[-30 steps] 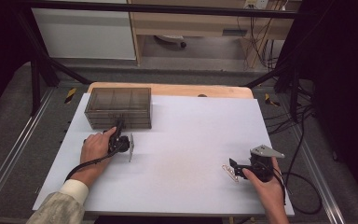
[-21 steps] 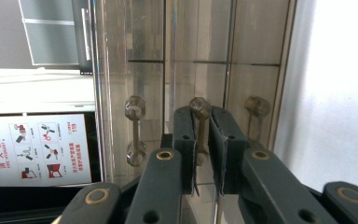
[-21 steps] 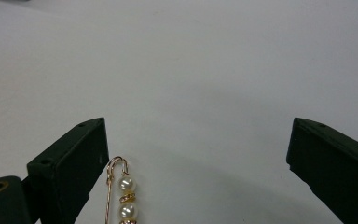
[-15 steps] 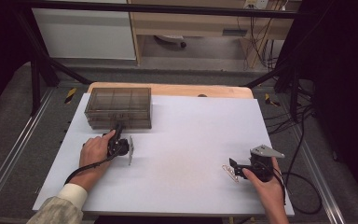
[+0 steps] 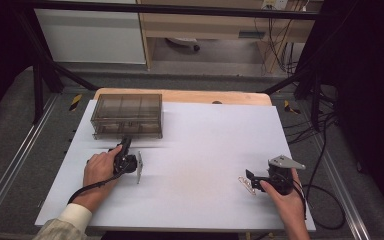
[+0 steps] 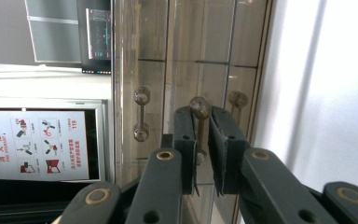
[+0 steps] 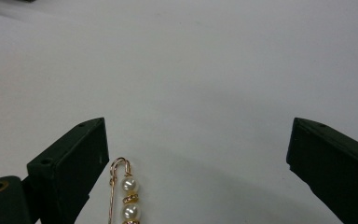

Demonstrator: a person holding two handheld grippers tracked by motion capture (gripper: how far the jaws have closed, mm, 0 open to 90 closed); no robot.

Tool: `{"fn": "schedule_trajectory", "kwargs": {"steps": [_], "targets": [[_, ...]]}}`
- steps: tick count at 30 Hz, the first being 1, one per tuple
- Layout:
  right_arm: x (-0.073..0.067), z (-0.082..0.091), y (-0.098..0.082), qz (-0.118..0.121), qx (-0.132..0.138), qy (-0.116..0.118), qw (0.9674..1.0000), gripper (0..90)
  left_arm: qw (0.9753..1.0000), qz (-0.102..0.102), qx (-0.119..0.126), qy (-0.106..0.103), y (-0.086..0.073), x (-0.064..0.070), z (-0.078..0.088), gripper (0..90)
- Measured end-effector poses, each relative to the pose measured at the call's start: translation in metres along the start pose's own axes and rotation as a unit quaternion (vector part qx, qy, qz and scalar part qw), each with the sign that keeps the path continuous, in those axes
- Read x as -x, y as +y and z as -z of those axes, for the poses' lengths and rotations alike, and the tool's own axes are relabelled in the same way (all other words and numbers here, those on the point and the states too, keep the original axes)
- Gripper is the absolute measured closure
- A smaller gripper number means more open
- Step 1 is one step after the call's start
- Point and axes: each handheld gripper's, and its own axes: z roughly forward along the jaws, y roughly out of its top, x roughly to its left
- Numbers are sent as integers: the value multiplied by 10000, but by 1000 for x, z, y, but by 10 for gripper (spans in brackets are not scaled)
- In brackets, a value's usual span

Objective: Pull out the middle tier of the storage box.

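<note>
A smoky transparent drawer box [image 5: 126,115] stands at the back left of the white table [image 5: 205,145]. My left gripper [image 5: 126,142] points at the box's front, and its jaws [image 6: 203,114] are nearly closed on a small round drawer knob [image 6: 199,106] at their tips. At the front right my right gripper [image 5: 248,176] rests on the table, open wide [image 7: 198,127]. A gold pin with pearls [image 7: 129,198] lies flat between its jaws, close to the left one, touching neither. From above, the pin [image 5: 248,185] shows just in front of that gripper.
More knobs [image 6: 142,95] sit on the neighbouring drawers of the box. A wooden board edge [image 5: 190,96] runs behind the white sheet. Cables [image 5: 325,200] trail off the table's right side. A black frame post [image 5: 40,85] stands at the back left.
My left hand and gripper have drawn back a little from the box toward the near edge, still on the knob. A faint streak now lies in front of the box. The right hand has kept still.
</note>
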Motion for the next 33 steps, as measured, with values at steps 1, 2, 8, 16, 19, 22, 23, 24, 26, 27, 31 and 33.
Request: {"fn": "schedule_trajectory", "kwargs": {"steps": [1, 2, 8, 16, 19, 22, 23, 24, 26, 27, 31, 33], "targets": [[0, 0, 0, 5, -1, 0, 10000, 57, 10000, 10, 9, -1, 0, 0, 2, 815], [0, 0, 0, 13, 0, -3, 10000, 58, 10000, 4, 26, 11, 0, 1, 3, 815], [-1, 0, 0, 4, -4, 8, 10000, 57, 10000, -2, 37, 10, 1, 2, 9, 815], [0, 0, 0, 0, -2, 23, 10000, 57, 10000, 23, 26, -14, 1, 3, 18, 815], [-1, 0, 0, -15, 9, 27, 10000, 57, 10000, 34, 40, -21, 1, 4, 21, 815], [-1, 1, 1, -5, 22, 30, 10000, 57, 10000, 17, 42, -38, 2, 5, 23, 815], [-1, 1, 1, -2, 31, 30, 10000, 57, 10000, 21, 40, -45, 2, 5, 24, 815], [-1, 1, 1, -2, 31, 30, 10000, 57, 10000, 22, 44, -46, 2, 5, 24, 815], [-1, 1, 1, 0, 31, 27, 10000, 57, 10000, 25, 42, -59, 2, 5, 24, 815], [0, 1, 1, 12, 32, 24, 10000, 57, 10000, 9, 36, -68, 2, 6, 24, 814], [0, 1, 1, 6, 38, 18, 10000, 57, 10000, 3, 36, -83, 1, 7, 23, 814], [0, 1, 1, 15, 39, 15, 10000, 57, 10000, 7, 41, -85, 1, 7, 23, 814]]}}
